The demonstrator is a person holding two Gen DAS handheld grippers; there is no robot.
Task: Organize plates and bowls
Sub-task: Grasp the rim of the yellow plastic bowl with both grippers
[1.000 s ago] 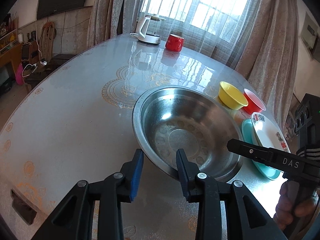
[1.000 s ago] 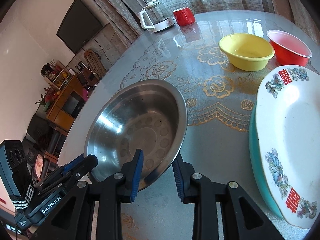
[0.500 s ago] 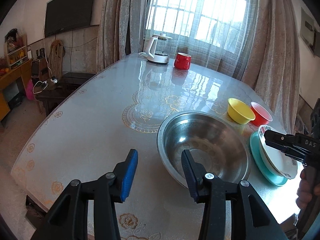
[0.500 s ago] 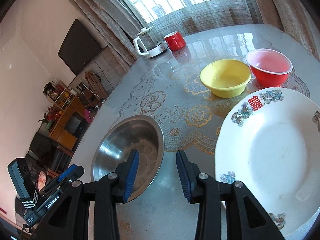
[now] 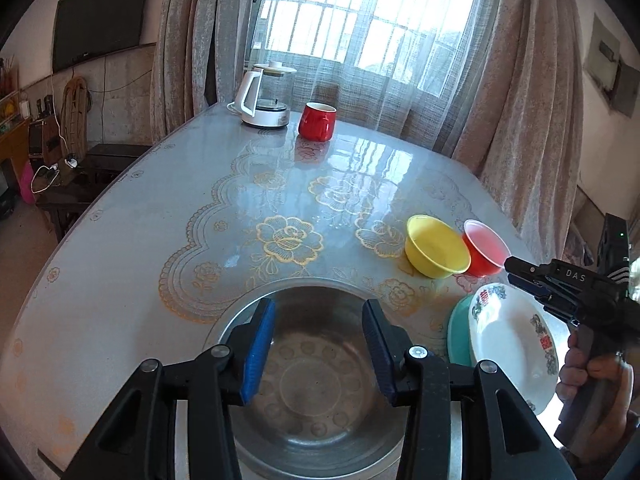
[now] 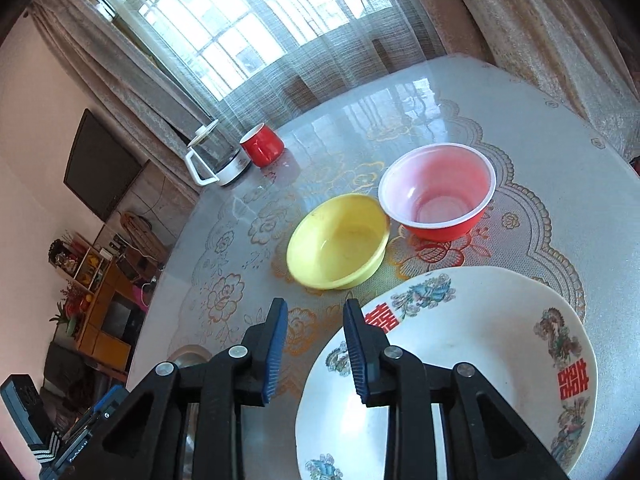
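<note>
A large steel bowl (image 5: 320,392) sits on the table at the near edge. My left gripper (image 5: 318,344) hangs open and empty above it. A white patterned plate (image 5: 508,344) lies on a teal plate (image 5: 458,332) to the right. A yellow bowl (image 5: 436,248) and a red bowl (image 5: 486,250) stand behind them. In the right wrist view my right gripper (image 6: 316,340) is open and empty, above the left rim of the white plate (image 6: 472,360), short of the yellow bowl (image 6: 338,242) and red bowl (image 6: 438,192).
A white kettle (image 5: 266,96) and a red mug (image 5: 318,122) stand at the far end of the table by the curtained window. The glass-topped table (image 5: 160,220) has a lace cloth. Low furniture stands off the left edge.
Both grippers have lifted and pulled back from the steel bowl's rim. The right gripper has swung right, from the steel bowl to over the white plate.
</note>
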